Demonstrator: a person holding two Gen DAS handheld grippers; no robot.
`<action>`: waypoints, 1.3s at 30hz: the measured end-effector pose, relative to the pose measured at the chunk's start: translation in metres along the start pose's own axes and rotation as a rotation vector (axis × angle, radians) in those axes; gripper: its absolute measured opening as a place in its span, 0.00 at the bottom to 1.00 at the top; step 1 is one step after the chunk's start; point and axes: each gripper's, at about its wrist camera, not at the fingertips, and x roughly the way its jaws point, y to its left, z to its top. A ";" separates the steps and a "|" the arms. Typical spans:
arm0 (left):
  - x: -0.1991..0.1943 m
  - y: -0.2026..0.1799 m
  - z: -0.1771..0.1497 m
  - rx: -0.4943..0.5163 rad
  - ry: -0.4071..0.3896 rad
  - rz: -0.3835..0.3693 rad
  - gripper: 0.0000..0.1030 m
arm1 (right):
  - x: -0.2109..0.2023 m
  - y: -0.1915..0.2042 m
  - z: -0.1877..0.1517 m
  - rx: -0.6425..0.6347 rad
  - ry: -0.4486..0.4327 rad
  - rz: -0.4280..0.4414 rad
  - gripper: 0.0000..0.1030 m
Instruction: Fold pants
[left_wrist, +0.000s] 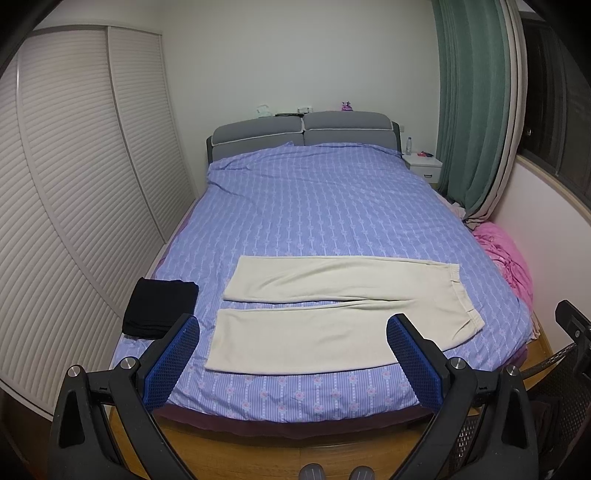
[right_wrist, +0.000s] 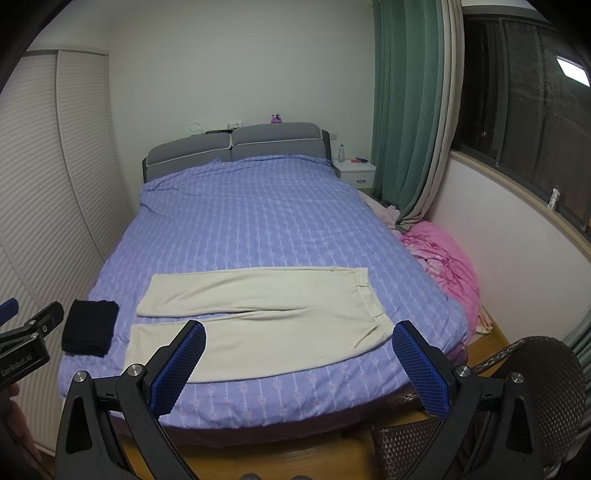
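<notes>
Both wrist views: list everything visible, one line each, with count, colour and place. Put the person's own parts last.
pants: one, cream, flat across bed foot, waistband right
folded garment: one, black, left of pants
bed: one, purple patterned cover, grey headboard
wardrobe: white louvred doors, left
curtain: green, right
nightstand: one, white, beside headboard
pink bedding: heaped right of bed
wicker chair: dark, lower right
left gripper: open, empty
right gripper: open, empty

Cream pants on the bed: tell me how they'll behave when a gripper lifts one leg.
The cream pants lie flat and limp on the bedspread, so a lifted leg will probably droop and trail. The fabric looks thick and matte, so likely little slipping on the textured blue fingers. The gathered waistband may bunch up.
</notes>
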 end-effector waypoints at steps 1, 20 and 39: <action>0.000 -0.001 0.000 0.000 0.001 0.001 1.00 | 0.000 0.000 0.000 0.000 0.000 0.000 0.99; 0.001 0.003 -0.001 0.000 0.005 0.003 1.00 | 0.001 0.000 0.000 0.008 0.002 0.001 0.99; 0.002 0.005 -0.010 -0.004 0.009 0.007 1.00 | 0.003 -0.001 -0.002 0.009 0.008 0.011 0.99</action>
